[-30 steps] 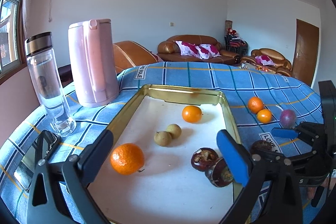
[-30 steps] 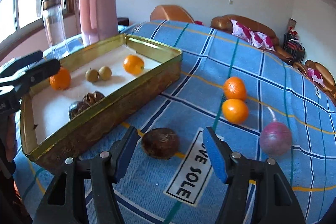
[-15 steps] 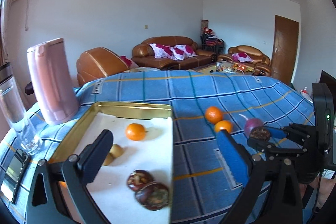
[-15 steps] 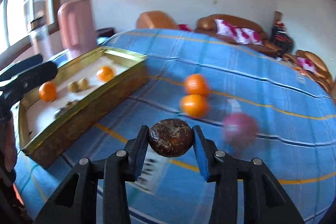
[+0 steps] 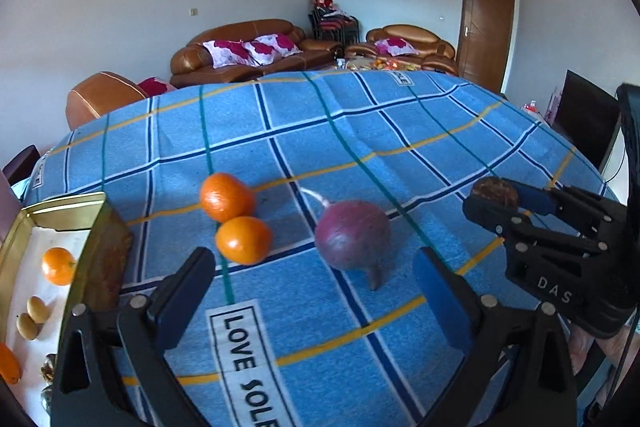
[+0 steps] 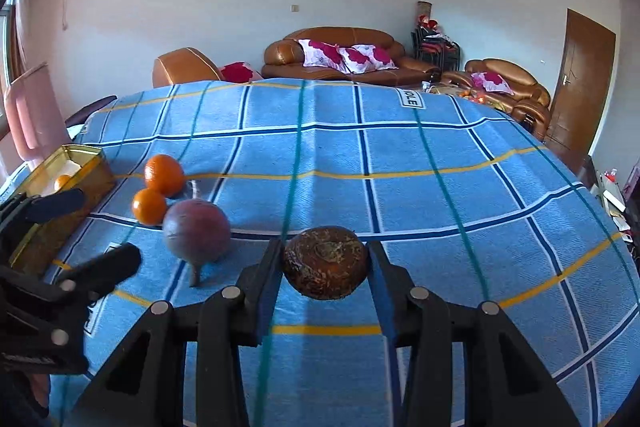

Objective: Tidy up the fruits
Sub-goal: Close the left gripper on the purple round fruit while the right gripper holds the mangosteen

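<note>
my right tongs [image 6: 324, 267] clamp a brown fruit [image 6: 325, 263], left tongs [image 5: 312, 291] gape empty before the purple fruit [image 5: 352, 233]; two oranges [image 5: 234, 217] beyond also await the tray [image 5: 24, 227].

Ahead of my left gripper [image 5: 312, 291], jaws wide, the purple fruit [image 5: 352, 233] and two oranges [image 5: 234, 217] block the near blanket [image 5: 400, 131]; the gold tray [image 5: 108, 247] walls the left; beyond them the cloth lies bare; my right gripper [image 5: 496, 193] crowds the right side
</note>
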`<control>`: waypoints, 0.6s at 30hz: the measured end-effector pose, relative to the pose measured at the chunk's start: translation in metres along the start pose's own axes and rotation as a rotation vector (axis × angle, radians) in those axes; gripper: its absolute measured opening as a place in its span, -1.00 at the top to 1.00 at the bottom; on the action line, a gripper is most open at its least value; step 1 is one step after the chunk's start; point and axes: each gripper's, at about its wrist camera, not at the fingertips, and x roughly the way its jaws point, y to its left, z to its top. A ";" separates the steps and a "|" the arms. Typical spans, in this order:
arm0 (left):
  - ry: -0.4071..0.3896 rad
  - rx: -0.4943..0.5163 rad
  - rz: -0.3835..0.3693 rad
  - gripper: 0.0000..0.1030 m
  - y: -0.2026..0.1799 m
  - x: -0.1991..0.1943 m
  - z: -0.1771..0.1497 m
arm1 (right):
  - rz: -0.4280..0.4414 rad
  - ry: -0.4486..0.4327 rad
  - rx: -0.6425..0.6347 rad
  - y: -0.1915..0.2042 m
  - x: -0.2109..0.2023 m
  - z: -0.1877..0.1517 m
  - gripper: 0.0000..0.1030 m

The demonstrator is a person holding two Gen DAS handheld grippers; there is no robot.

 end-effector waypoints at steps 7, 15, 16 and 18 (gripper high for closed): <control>0.054 0.011 -0.021 -0.78 -0.015 0.033 0.010 | 0.028 0.002 0.071 -0.018 0.006 0.000 0.15; 0.130 0.020 -0.079 -0.09 -0.020 0.053 0.013 | 0.012 -0.009 0.068 -0.016 0.004 0.001 0.15; 0.129 0.012 -0.087 -0.08 -0.019 0.053 0.012 | 0.010 -0.008 0.062 -0.015 0.004 0.001 0.15; 0.129 -0.006 -0.104 -0.08 -0.015 0.052 0.011 | 0.006 -0.014 0.051 -0.013 0.003 0.002 0.15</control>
